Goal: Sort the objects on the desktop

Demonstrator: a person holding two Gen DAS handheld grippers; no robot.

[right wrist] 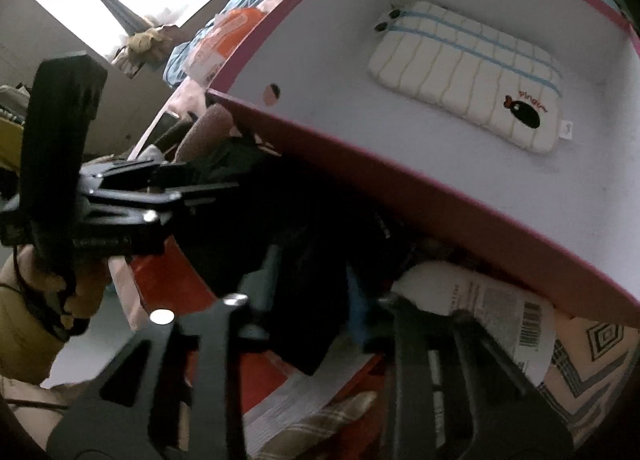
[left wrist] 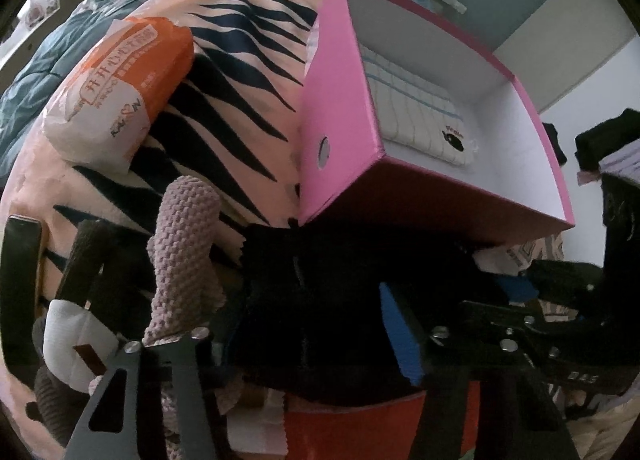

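Up close through the left wrist camera, the left gripper [left wrist: 304, 340] clenches a black folded garment [left wrist: 320, 300] beneath an open pink cardboard box [left wrist: 340, 120] holding 1 white striped padded pouch [left wrist: 420, 116]. Through the right wrist camera, the right gripper [right wrist: 316, 324] grasps the same garment [right wrist: 304, 260].

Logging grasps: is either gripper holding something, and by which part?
Cannot be told. A black cloth lies between the fingers of the left gripper and right gripper, but the contact is too dark to see.
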